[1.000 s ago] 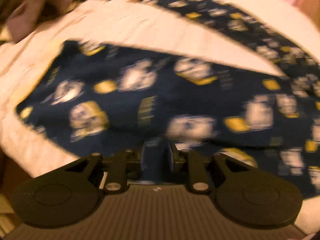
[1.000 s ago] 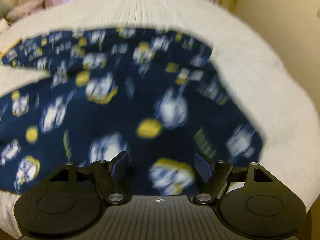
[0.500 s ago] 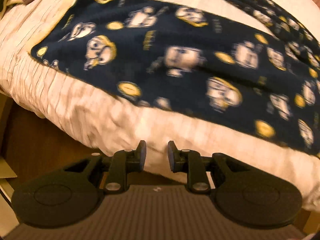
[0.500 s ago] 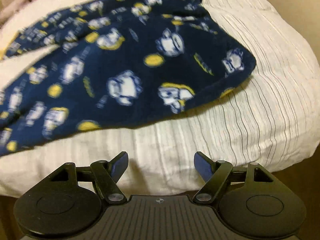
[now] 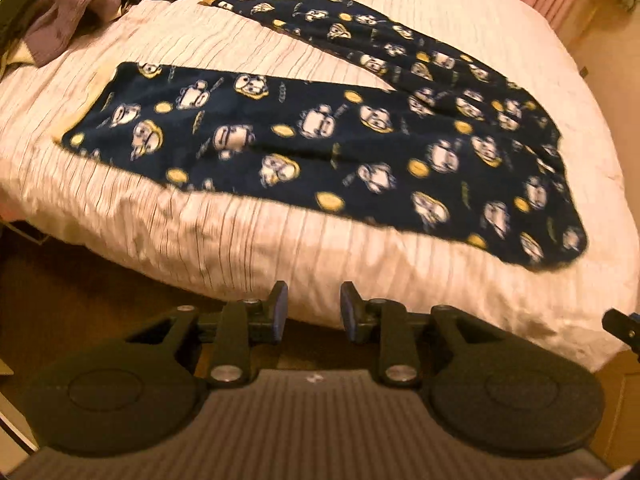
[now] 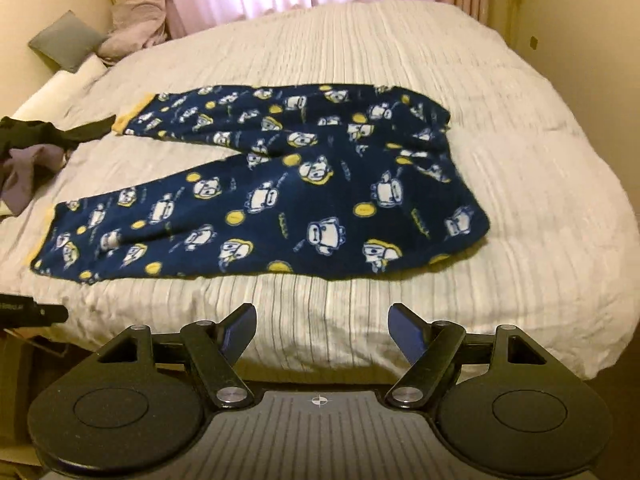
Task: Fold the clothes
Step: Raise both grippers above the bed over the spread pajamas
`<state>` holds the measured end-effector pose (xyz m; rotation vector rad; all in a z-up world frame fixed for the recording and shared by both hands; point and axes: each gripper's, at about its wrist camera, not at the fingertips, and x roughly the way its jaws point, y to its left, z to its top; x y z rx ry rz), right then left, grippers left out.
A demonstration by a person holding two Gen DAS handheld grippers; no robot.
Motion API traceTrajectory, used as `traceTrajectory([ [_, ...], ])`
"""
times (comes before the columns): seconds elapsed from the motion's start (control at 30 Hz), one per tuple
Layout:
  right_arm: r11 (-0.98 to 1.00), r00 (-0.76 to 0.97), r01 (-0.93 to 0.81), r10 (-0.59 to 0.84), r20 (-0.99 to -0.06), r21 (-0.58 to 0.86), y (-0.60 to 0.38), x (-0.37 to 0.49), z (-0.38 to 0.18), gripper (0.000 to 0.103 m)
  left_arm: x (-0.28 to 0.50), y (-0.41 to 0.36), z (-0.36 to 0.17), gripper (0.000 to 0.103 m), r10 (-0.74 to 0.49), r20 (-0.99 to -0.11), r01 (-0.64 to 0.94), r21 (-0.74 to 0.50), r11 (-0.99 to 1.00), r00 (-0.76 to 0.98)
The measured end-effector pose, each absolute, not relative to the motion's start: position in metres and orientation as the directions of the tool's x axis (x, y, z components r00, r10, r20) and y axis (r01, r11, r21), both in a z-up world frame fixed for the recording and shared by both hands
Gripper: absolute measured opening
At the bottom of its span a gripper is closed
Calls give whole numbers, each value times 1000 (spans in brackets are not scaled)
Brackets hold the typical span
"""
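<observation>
My left claw [image 5: 311,306] hangs off the near edge of the bed [image 5: 280,248], its jaws parted by a narrow gap with nothing between them; my right claw [image 6: 322,330] sits likewise short of the bed edge, jaws spread wide and empty. Ahead of both lie the navy pyjama trousers [image 6: 320,200] with the cartoon print, flat on the striped cover, waist end ahead and to the right of my right claw, the two legs splayed in a V running away to the left, yellow cuffs at their ends. The nearer leg [image 5: 240,132] lies straight ahead of my left claw, the other leg [image 5: 352,32] beyond it, well apart. Up at far left sits a heap of dark and mauve clothes [image 5: 60,20]. As the trousers lie, they are spread open, not doubled. To fold them well, I judge one leg should go squarely over the other: pinch at the cuff and at the waist corner of one side together, lift low, match seams and cuffs, and keep the fleece from dragging wrinkles into the cover
</observation>
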<state>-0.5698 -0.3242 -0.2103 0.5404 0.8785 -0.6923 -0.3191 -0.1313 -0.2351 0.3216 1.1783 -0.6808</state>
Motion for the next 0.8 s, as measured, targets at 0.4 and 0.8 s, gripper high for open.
traceTrajectory([
  [0.4, 659, 477, 736, -343, -809, 154, -282, -603, -173, 76, -363, -87, -169, 31, -360, -866, 653, -53, 755, 346],
  [0.8, 685, 507, 708, -325, -798, 171, -260, -613, -148, 76, -389, -79, -138, 35, -390, -834, 669, -33, 743, 391],
])
